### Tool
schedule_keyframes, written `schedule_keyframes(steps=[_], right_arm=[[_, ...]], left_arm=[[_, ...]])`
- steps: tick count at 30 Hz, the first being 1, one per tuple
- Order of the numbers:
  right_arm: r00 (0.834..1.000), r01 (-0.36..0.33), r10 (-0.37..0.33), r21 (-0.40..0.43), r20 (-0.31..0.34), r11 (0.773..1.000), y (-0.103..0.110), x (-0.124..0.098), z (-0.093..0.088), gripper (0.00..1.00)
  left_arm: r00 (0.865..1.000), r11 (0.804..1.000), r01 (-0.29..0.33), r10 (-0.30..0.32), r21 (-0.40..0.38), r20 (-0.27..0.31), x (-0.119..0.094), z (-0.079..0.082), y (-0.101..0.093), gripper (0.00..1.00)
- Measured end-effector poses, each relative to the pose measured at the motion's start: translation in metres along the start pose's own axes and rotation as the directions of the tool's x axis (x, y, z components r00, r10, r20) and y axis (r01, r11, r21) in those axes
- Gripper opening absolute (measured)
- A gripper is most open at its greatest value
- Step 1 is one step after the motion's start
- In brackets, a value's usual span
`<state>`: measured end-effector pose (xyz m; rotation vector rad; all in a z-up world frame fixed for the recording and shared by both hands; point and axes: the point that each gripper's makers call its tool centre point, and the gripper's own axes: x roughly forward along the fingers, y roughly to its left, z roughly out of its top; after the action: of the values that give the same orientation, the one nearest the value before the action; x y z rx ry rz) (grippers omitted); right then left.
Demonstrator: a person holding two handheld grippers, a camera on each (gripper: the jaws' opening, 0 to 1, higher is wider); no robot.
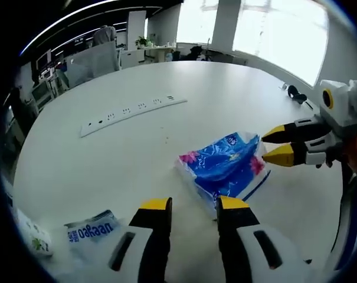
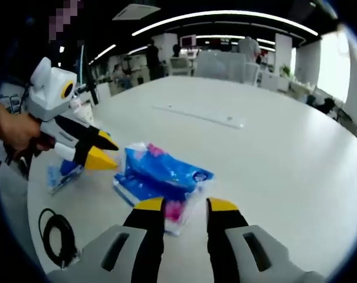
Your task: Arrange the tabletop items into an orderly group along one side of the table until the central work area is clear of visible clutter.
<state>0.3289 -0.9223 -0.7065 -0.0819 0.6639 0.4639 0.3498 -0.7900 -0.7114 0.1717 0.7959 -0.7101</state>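
Lying near the middle of a large white round table (image 1: 225,88), a blue tissue pack (image 1: 225,165) with pink flower print sits between two hand-held grippers. In the left gripper view, the left gripper (image 1: 193,206) hovers just short of the pack with its yellow-tipped jaws apart and nothing between them, while the right gripper (image 1: 278,145) reaches in from the right — its tips close to the pack's far edge, parted by a narrow gap; whether they touch the wrapper cannot be told.

In the right gripper view, the right gripper (image 2: 186,206) stands released, jaws spread just over the near end of the tissue pack (image 2: 160,177), and the left gripper (image 2: 101,150), held by a person's hand (image 2: 16,132), points at the pack from the left.

A long white power strip (image 1: 131,110) lies well apart toward the table's far side. A smaller blue-and-white packet (image 1: 91,230) rests near the table edge beside the left gripper — and a coiled black cable (image 2: 57,233) lies by the rim.
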Motion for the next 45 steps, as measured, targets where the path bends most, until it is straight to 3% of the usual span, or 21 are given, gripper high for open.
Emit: schedule_keyframes(steps=[10, 22, 34, 39, 45], right_arm=[[0.999, 0.015, -0.014, -0.024, 0.044, 1.0, 0.001, -0.008, 0.014, 0.41], [0.997, 0.031, -0.027, -0.051, 0.076, 0.998, 0.004, -0.014, 0.027, 0.65], [0.996, 0.032, -0.024, -0.082, 0.087, 0.996, 0.009, -0.019, 0.036, 0.87], [0.995, 0.037, -0.028, -0.088, 0.098, 0.995, 0.011, -0.023, 0.043, 0.96], [0.994, 0.03, -0.019, -0.105, 0.108, 0.994, 0.019, -0.028, 0.052, 1.0]], left_arm=[[1.0, 1.0, -0.005, 0.005, 0.024, 0.021, -0.01, 0.007, 0.0, 0.37], [0.998, 0.998, -0.049, 0.048, 0.024, 0.041, -0.022, 0.014, 0.008, 0.71], [0.997, 0.998, -0.043, 0.04, 0.039, 0.071, -0.035, 0.016, 0.005, 0.98], [0.995, 0.995, -0.043, 0.035, 0.085, 0.092, -0.047, 0.017, 0.004, 0.99], [0.996, 0.996, -0.029, 0.022, 0.082, 0.083, -0.06, 0.014, 0.009, 0.99]])
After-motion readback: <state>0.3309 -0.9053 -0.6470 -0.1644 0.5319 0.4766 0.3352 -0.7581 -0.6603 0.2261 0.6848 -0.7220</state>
